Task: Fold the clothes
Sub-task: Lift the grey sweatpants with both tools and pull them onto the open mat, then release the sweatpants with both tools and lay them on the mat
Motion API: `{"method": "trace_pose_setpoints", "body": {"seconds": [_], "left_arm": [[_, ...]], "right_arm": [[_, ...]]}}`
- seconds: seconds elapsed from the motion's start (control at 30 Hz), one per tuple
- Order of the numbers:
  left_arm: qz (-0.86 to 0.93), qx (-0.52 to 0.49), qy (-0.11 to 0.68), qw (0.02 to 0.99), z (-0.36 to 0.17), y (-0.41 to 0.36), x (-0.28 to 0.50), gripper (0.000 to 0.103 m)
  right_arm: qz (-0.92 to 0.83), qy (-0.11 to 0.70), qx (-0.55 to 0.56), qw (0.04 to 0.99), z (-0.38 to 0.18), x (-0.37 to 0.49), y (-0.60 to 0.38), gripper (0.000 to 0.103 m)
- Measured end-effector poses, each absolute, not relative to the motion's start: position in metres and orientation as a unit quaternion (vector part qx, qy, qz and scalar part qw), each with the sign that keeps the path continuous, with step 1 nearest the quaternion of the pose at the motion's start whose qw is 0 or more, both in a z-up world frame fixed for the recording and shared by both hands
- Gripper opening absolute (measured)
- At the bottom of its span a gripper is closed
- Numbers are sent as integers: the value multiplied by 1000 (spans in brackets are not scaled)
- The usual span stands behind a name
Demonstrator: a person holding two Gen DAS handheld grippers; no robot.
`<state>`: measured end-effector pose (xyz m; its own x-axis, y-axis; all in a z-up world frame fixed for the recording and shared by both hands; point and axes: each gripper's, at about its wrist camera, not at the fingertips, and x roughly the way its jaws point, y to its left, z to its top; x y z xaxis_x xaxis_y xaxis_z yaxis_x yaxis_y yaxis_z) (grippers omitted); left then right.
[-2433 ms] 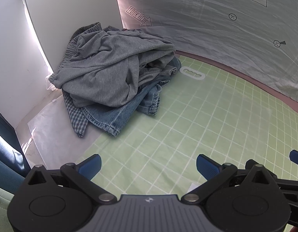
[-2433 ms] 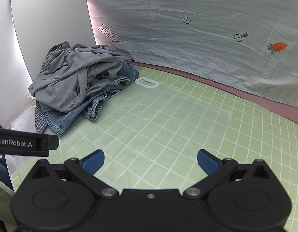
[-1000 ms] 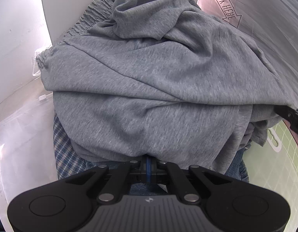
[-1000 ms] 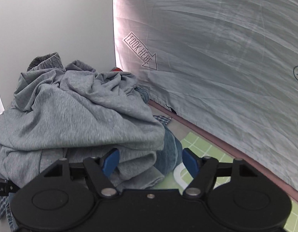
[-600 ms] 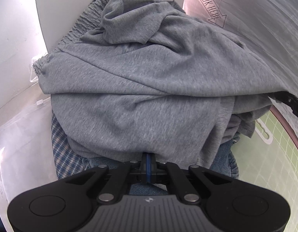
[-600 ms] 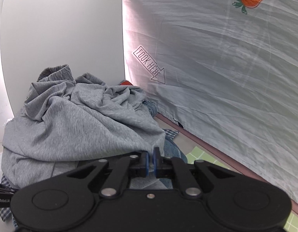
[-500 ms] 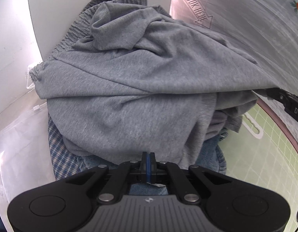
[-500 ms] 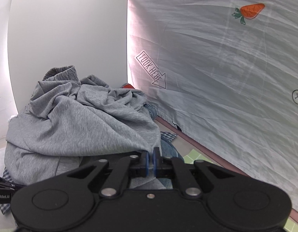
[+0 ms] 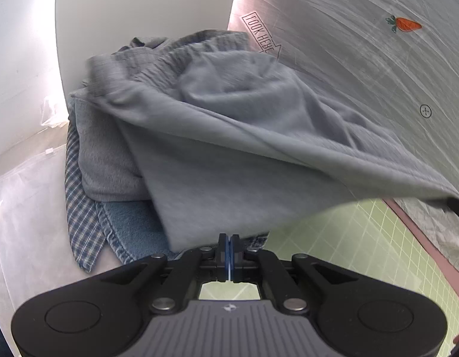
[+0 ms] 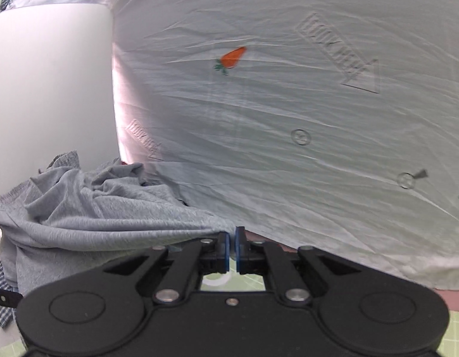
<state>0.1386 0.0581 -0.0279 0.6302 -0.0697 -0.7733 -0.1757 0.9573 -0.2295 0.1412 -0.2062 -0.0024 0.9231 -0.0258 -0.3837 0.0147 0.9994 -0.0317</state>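
Observation:
A grey knit garment (image 9: 229, 154) is stretched off the clothes pile and hangs in the air between both grippers. My left gripper (image 9: 228, 245) is shut on its near lower edge. My right gripper (image 10: 232, 242) is shut on another edge of the same grey garment (image 10: 116, 217), whose cloth runs away to the left. In the left wrist view the right gripper's black tip (image 9: 458, 209) shows at the far right, where the cloth ends. Under the lifted garment lie a second grey piece (image 9: 107, 160), blue denim (image 9: 134, 226) and a blue checked shirt (image 9: 80, 208).
The pile rests at the left end of a green grid mat (image 9: 363, 244), beside a white panel (image 9: 140, 15). A pale sheet printed with carrots and arrows (image 10: 289, 119) hangs behind. Clear plastic (image 9: 27, 208) covers the surface left of the pile.
The right gripper's jaws closed on the grey garment's edge. Both grippers then pulled back and up, dragging the garment off the pile and spreading it; the right one swung rightward toward the sheet.

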Motion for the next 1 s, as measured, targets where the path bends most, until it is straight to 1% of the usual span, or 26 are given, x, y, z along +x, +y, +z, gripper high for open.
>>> {"method": "trace_pose_setpoints", "body": {"seconds": [0.07, 0.13, 0.23, 0.33, 0.6, 0.73, 0.87, 1.0], "left_arm": [[31, -147, 429, 891, -28, 59, 135, 9], [29, -148, 427, 891, -29, 58, 134, 24], [10, -156, 435, 887, -34, 49, 139, 29], [-13, -150, 447, 882, -42, 33, 145, 31], [-87, -107, 491, 860, -62, -31, 140, 31], [-124, -87, 503, 851, -63, -63, 116, 32], [-145, -82, 506, 846, -59, -88, 85, 33], [-156, -74, 511, 842, -54, -112, 50, 38]], "right_arm": [[-49, 198, -1, 979, -4, 121, -235, 3], [-88, 202, 13, 975, -5, 102, -264, 3], [-136, 218, 26, 966, -15, 75, -300, 3], [-188, 236, 34, 953, -28, 45, -328, 3], [-322, 278, 57, 903, -56, -46, -400, 4], [-373, 295, 36, 879, -66, -97, -427, 4], [-417, 297, 67, 857, -71, -146, -461, 4], [-449, 297, 74, 839, -74, -191, -492, 4]]}}
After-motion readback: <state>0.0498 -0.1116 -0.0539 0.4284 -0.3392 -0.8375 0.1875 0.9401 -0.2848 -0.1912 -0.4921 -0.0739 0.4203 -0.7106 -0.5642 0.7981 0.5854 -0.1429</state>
